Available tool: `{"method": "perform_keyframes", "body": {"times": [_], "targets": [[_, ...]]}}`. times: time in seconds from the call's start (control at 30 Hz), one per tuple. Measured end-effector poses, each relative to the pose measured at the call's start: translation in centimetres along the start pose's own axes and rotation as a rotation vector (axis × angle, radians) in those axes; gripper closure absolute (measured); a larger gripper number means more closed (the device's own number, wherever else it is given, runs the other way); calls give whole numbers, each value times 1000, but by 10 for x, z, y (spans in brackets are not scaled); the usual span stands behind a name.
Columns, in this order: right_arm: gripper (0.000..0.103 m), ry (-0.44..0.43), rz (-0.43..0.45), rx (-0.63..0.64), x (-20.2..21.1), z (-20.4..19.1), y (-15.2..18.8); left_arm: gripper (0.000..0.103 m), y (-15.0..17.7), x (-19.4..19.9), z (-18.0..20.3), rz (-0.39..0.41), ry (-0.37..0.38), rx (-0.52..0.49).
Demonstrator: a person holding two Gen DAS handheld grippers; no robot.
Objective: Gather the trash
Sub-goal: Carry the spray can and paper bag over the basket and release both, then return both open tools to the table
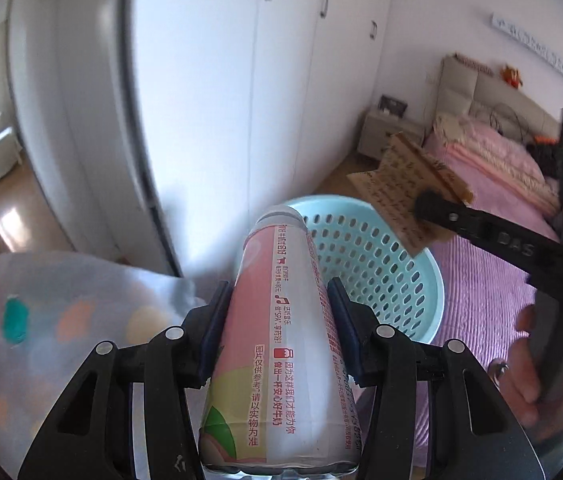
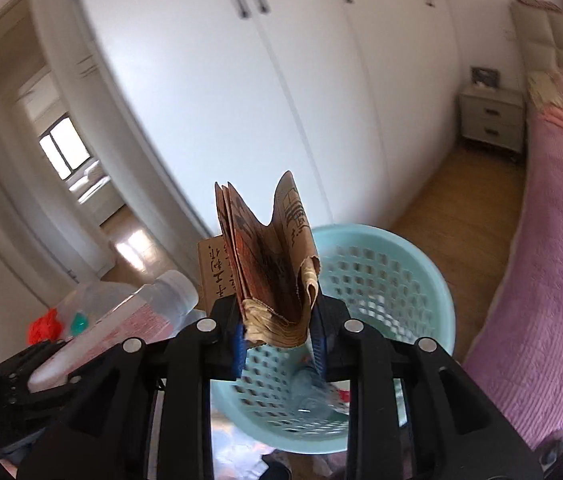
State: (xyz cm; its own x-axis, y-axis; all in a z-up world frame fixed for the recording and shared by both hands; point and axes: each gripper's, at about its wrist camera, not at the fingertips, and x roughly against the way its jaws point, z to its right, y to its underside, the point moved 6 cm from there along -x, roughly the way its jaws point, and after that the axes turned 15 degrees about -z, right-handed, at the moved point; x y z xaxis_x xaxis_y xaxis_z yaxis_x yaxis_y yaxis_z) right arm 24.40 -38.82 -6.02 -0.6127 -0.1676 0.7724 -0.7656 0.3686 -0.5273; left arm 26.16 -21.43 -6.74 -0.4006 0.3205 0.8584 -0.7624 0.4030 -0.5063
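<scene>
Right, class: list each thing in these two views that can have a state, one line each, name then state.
Pink-labelled plastic bottle: clamped in the left tongs.
Folded brown printed paper: clamped in the right tongs.
Light blue perforated plastic basket: upright, some items already inside.
White wardrobe doors: closed.

White wardrobe doors (image 2: 265,92) with dark handles fill the far wall. A pale nightstand (image 2: 491,118) sits in the corner on the wood floor (image 2: 453,196) — beside it a bed (image 1: 493,184) under pink covers. Daylight enters through a window (image 2: 63,146) beyond the doorway.
</scene>
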Motion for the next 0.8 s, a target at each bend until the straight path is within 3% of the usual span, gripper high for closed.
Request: {"method": "perform_keyframes", "body": {"times": [0.3,0.37,0.43,0.5,0.6,0.67,0.8], "targets": [[80,45,-23,-56,-8,32,-1,55,-24,-67,17,-106,49,5],[76,57,-39,-52,-13,31,-3,45,-25,-72,18,-107,62,11],[72,68,-61,-44,-21,30,-4,34,-25,-72,16,-91,42,21],[61,88,-91,-35,-32,32,0,33,-21,-70,13,-88,40,19],[60,81,-106,-36,-38,36,4,33,-13,-62,5,-76,32,28],[53,79,-115,-38,-39,38,7,33,-4,-52,-5,-62,25,44],[53,79,-97,-51,-32,37,11,33,12,-28,-23,-29,28,89]]}}
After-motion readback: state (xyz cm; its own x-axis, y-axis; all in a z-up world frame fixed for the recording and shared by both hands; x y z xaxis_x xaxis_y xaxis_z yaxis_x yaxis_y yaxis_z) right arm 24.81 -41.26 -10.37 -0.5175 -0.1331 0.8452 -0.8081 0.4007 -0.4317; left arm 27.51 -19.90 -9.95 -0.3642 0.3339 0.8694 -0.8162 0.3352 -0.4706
